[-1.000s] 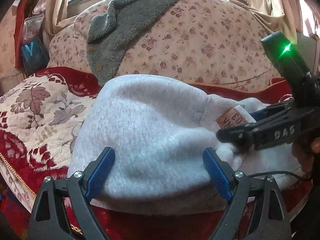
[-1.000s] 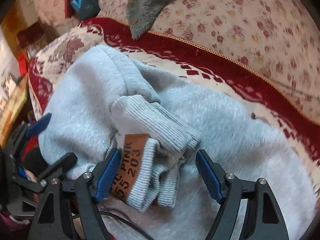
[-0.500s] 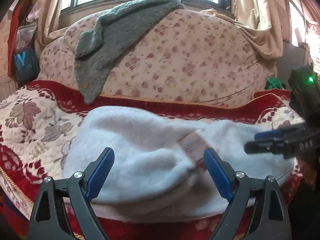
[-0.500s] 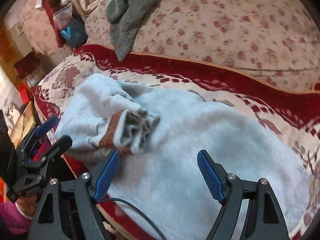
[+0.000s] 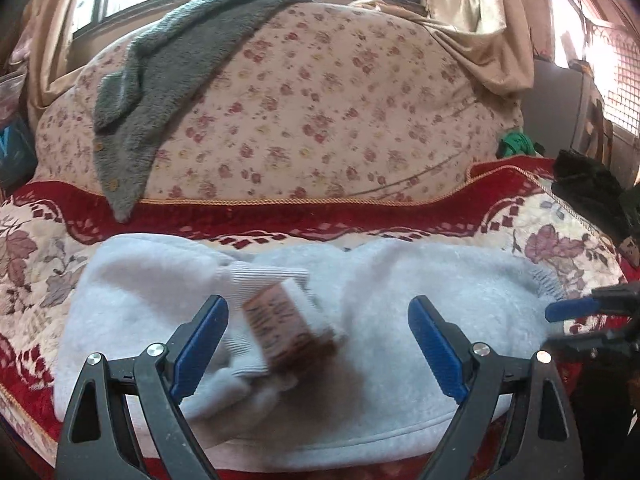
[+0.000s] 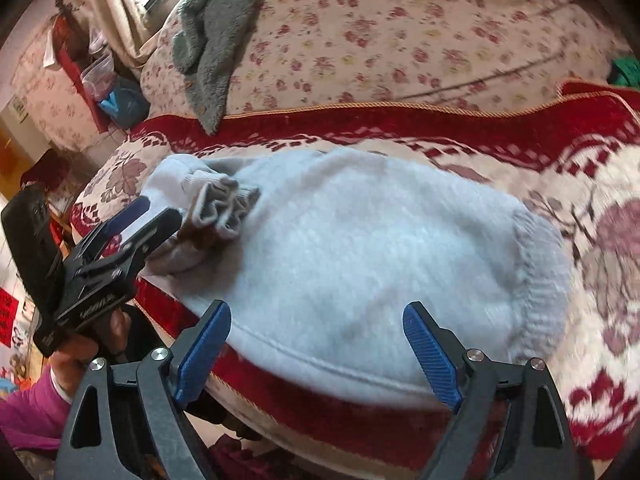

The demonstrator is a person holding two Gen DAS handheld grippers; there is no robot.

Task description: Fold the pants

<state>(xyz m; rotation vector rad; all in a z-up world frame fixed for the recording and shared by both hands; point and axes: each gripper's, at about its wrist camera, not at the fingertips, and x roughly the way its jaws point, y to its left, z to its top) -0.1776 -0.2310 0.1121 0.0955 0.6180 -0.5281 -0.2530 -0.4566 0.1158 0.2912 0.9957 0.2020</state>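
Observation:
Light grey fleece pants [image 5: 360, 320] lie folded on the red and cream sofa cover, also in the right wrist view [image 6: 360, 248]. Their ribbed cuffs with a brown label [image 5: 280, 324] are bunched on top at the left end [image 6: 220, 208]. My left gripper [image 5: 318, 344] is open just above the cuffs, holding nothing; it also shows in the right wrist view [image 6: 136, 224]. My right gripper [image 6: 316, 344] is open and empty over the pants' near edge; its fingers show at the right edge of the left wrist view [image 5: 576, 308].
A floral sofa back [image 5: 320, 120] rises behind, with a grey fleece garment [image 5: 160, 80] draped over it. The patterned red seat cover [image 6: 580, 260] spreads to the right. A green item [image 5: 516, 144] sits at the far right. Clutter stands left of the sofa [image 6: 100, 92].
Both grippers let go of the pants' cuffs and drew back toward the sofa's front. The right gripper moved off to the right. The cuffs now lie dropped on the folded pants.

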